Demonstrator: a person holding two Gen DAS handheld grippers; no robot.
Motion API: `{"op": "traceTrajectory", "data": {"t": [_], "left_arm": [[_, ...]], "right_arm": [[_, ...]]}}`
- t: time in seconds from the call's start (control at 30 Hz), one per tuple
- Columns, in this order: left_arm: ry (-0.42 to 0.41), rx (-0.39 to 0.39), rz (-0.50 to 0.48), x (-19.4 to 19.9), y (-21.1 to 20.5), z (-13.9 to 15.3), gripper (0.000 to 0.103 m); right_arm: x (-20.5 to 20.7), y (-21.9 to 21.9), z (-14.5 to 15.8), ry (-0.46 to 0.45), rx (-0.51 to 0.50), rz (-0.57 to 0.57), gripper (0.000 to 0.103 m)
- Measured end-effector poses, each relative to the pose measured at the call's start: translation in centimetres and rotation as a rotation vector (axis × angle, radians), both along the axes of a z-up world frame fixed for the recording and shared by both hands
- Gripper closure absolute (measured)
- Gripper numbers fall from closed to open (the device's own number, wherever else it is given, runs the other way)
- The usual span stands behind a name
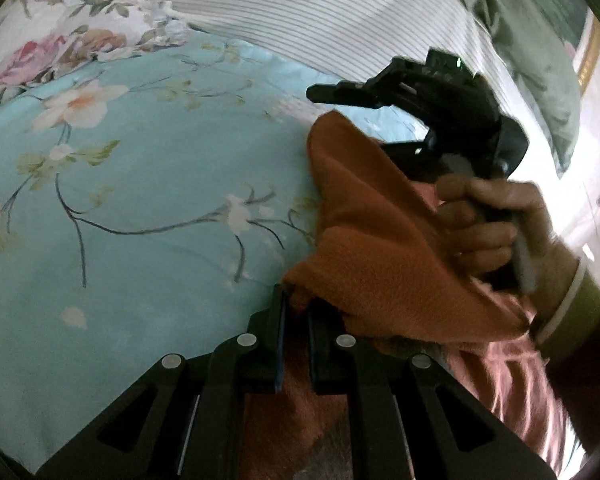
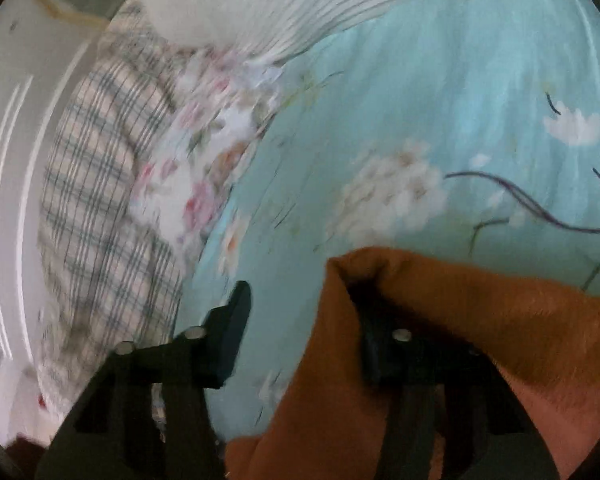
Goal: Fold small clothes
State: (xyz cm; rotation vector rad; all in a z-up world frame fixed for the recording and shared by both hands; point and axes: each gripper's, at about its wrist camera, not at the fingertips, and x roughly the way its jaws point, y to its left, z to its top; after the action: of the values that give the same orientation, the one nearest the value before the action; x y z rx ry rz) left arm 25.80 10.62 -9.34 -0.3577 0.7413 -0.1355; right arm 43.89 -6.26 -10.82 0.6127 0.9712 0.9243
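A small orange fleece garment (image 1: 380, 240) hangs lifted over a light-blue floral bedspread (image 1: 140, 200). My left gripper (image 1: 296, 300) is shut on a corner of the garment at the lower centre of its view. The right gripper (image 1: 380, 120), held in a hand, shows in the left wrist view behind the cloth with its fingers apart. In the right wrist view the right gripper (image 2: 300, 312) is open; the orange garment (image 2: 460, 340) drapes over its right finger (image 2: 380, 344), and its left finger (image 2: 232, 336) is bare.
A white striped pillow (image 1: 320, 12) and a pink floral pillow (image 1: 60, 32) lie at the head of the bed. A checked cloth (image 2: 100, 200) lies at the bed's left side by a pale wall (image 2: 8, 160). A pink ribbed cloth (image 1: 512, 380) lies under the garment.
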Motion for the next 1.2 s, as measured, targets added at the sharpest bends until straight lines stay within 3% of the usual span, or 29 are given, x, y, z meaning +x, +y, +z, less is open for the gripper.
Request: {"op": "traceTrajectory", "data": {"t": [0.07,0.17,0.37,0.43,0.5,0.63,0.77,0.87,1.0,1.07,1.1,1.13,1.2], "left_arm": [[-0.009,-0.051,0.044,0.1,1.1,0.3,0.095],[0.020,-0.096,0.050,0.5,1.9,0.2,0.095],[0.026,0.022,-0.002,-1.7,1.0,2.1,0.095],[0.007,0.037,-0.013,-2.5,1.2,3.2,0.095],[-0.012,0.031,-0.019,-3.0,1.4,4.3,0.095],[-0.041,0.061,-0.044,-2.4,0.5,6.2,0.094],[-0.042,0.104,-0.072,-0.7,-0.7,6.9,0.094],[-0.024,0.135,-0.098,0.5,-1.6,6.7,0.093],[0.019,0.170,-0.125,1.9,-2.7,5.4,0.093],[0.037,0.189,-0.139,2.3,-3.3,4.7,0.093],[0.048,0.200,-0.145,2.5,-3.5,4.3,0.093],[0.058,0.208,-0.151,2.7,-3.7,3.9,0.093],[0.075,0.237,-0.156,2.8,-4.0,3.5,0.093]], "right_arm": [[-0.2,-1.8,-0.4,0.016,0.075,-0.106,0.067],[-2.1,-3.5,0.9,-0.013,0.032,-0.191,0.067],[-9.0,-10.5,6.0,-0.134,-0.050,-0.274,0.055],[-13.0,-13.7,6.9,-0.165,-0.089,-0.337,0.046],[-16.1,-16.9,7.1,-0.177,-0.119,-0.413,0.046],[-23.6,-24.4,5.8,-0.163,-0.206,-0.628,0.046],[-28.0,-29.0,4.0,-0.122,-0.258,-0.770,0.046],[-28.9,-30.4,2.6,-0.087,-0.305,-0.796,0.046],[-26.8,-29.6,0.5,-0.042,-0.377,-0.742,0.046],[-25.7,-29.0,0.0,-0.027,-0.425,-0.723,0.068],[-25.4,-28.8,0.3,-0.015,-0.408,-0.700,0.098],[-25.7,-29.0,1.4,-0.035,-0.335,-0.692,0.098],[-26.9,-29.3,3.7,-0.118,-0.293,-0.704,0.098]]}}
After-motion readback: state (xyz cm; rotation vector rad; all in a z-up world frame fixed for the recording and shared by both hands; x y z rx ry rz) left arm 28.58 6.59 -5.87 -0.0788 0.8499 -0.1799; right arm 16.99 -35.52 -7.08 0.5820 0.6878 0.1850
